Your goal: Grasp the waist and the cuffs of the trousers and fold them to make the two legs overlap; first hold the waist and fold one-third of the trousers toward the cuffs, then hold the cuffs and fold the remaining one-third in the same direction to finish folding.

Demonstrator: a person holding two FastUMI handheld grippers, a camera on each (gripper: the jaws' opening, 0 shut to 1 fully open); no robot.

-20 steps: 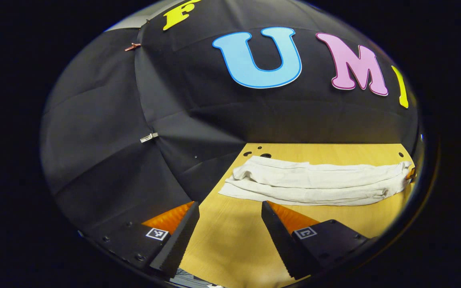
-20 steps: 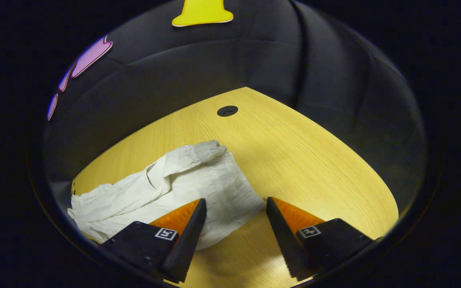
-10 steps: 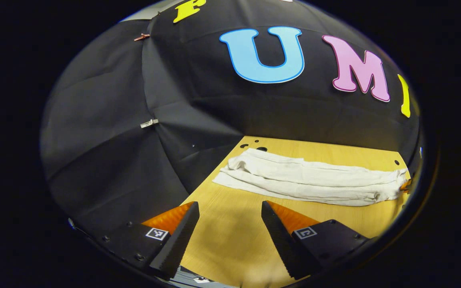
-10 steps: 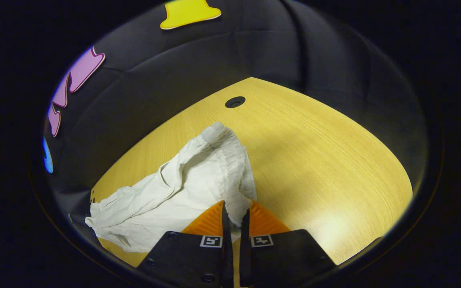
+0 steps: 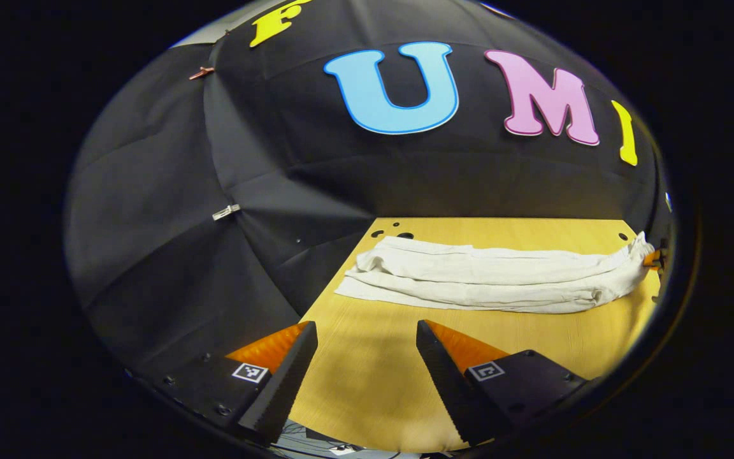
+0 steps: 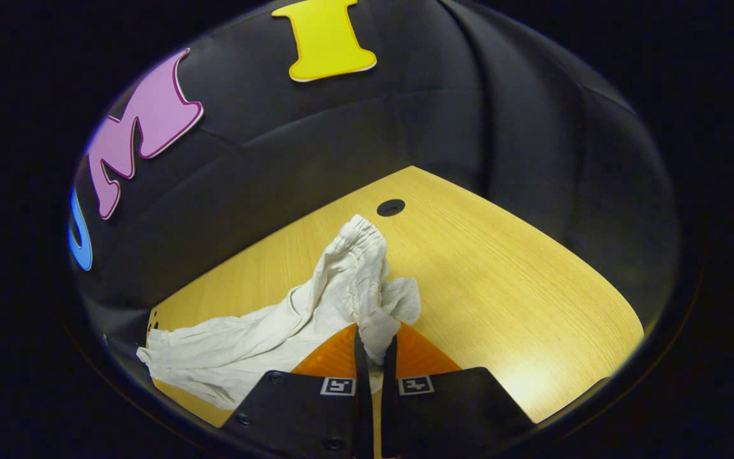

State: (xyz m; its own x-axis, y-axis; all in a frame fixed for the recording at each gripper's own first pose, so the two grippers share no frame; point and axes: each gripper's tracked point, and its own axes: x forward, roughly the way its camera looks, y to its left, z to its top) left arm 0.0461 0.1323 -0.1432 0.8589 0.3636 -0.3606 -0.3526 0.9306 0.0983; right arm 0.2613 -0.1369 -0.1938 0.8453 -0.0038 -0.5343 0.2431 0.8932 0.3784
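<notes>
Lifted since a second ago: waist end of the trousers [image 6: 341, 280], now bunched and raised off the counter [image 6: 501, 287]. Right claw [image 6: 374, 347]: fingers together, clamped on crinkled white waist fabric; the pinched edge is hidden between them. Left claw [image 5: 362, 357]: fingers apart, empty, over bare yellow wood-grain counter [image 5: 367, 382]. Trousers [image 5: 488, 274]: long, creased strip beyond, far end cut off.

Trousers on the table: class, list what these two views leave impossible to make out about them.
- Left gripper view: the trousers waist end sits at the picture's edge, cut off.
- Right gripper view: the right gripper fingers cover the pinched fabric; the cuffs are cut off at lower left.
- Whether both legs overlap fully: folds hide it.
</notes>
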